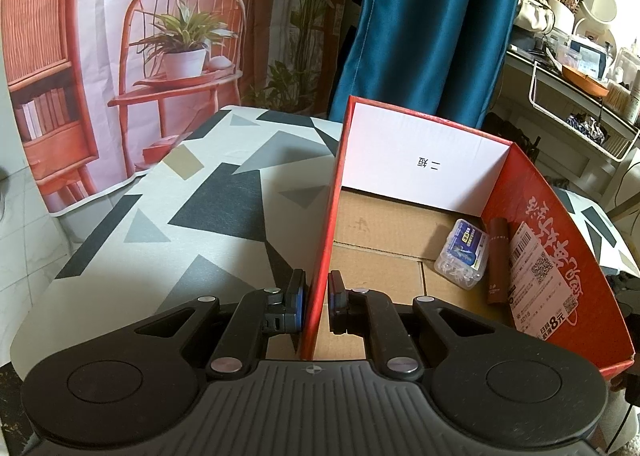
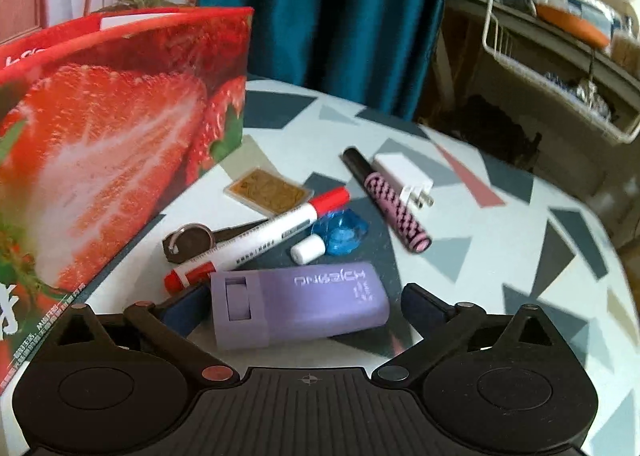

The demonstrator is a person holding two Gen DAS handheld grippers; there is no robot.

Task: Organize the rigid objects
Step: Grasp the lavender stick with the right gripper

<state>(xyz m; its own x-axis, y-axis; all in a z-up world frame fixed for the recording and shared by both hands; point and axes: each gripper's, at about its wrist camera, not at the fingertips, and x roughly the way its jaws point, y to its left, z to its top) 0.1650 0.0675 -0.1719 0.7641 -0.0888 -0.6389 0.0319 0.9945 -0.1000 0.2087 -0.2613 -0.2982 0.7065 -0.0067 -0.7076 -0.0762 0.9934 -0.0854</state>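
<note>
My left gripper (image 1: 318, 298) is shut on the left wall of the red cardboard box (image 1: 560, 256). Inside the box lie a clear plastic case (image 1: 464, 256) and a brown tube (image 1: 498, 260). My right gripper (image 2: 302, 306) stands wide open low over the table, with a purple case (image 2: 298, 310) lying between its fingers, the pads clear of it. Beyond it lie a red-and-white marker (image 2: 260, 240), a pink patterned tube (image 2: 394, 207), a white plug (image 2: 404, 175), a blue clear piece (image 2: 340, 234) and a gold card (image 2: 266, 189).
The box's strawberry-printed side (image 2: 100, 143) rises close on the left of the right gripper. A brown key ring (image 2: 192, 244) lies at its foot. A blue curtain (image 2: 340, 15) hangs behind the patterned table (image 2: 520, 256), and a white wire shelf (image 2: 560, 103) stands at the right.
</note>
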